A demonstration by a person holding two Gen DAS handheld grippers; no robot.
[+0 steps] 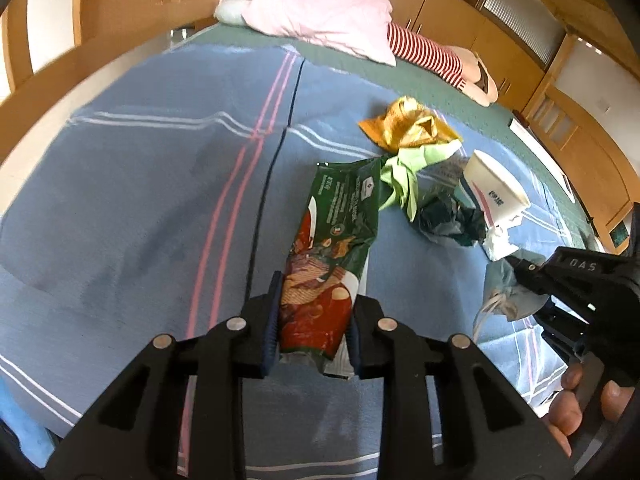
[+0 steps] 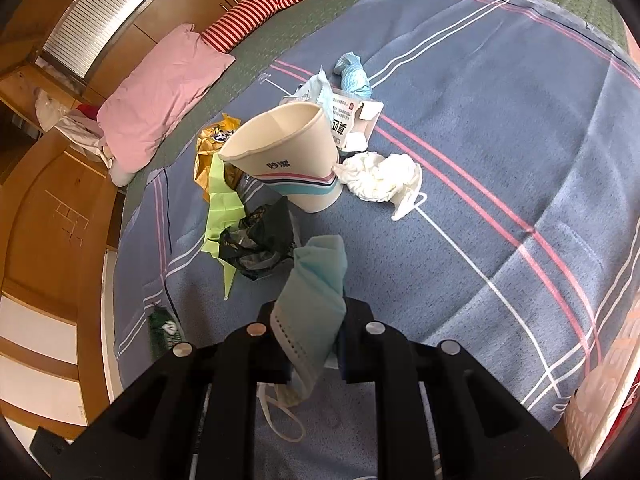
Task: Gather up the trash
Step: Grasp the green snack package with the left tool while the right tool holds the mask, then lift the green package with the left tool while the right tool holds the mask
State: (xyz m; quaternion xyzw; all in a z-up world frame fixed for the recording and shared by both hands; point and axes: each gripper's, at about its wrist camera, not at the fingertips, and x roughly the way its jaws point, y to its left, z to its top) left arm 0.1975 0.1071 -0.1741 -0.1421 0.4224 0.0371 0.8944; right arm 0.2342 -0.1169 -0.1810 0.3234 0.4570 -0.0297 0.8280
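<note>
On the bed, over the blue plaid blanket (image 1: 132,184), my left gripper (image 1: 312,332) is clamped on the near end of a green and red snack wrapper (image 1: 332,248), its blue-edged pads pressing both sides while the far end of the wrapper stretches away from me toward the pile of trash. My right gripper (image 2: 310,344) is closed on a light blue face mask (image 2: 316,292), which stands up folded between the fingers, with its white ear loop (image 2: 280,420) dangling below them. In the left view I see that same right gripper (image 1: 516,264) at the right edge, its tip pinching the mask (image 1: 504,288), and my fingers (image 1: 568,404) wrapped around its handle. Ahead of my right gripper the rest of the trash lies close together on the blanket: a white paper cup (image 2: 288,156) tipped on its side with pink and blue stripes near its base, a crumpled white tissue (image 2: 380,178) touching its base, a small torn cardboard box (image 2: 356,120) just behind, and a scrunched blue netted cloth (image 2: 354,74) beyond that. To the left of the cup lie a lime green paper (image 2: 220,208), a crumpled dark plastic bag (image 2: 260,240) and a gold foil wrapper (image 2: 212,140). A pink pillow (image 2: 160,96) and a red-and-white striped plush (image 2: 256,12) rest along the far side of the bed, against wooden cabinets (image 1: 452,20).
</note>
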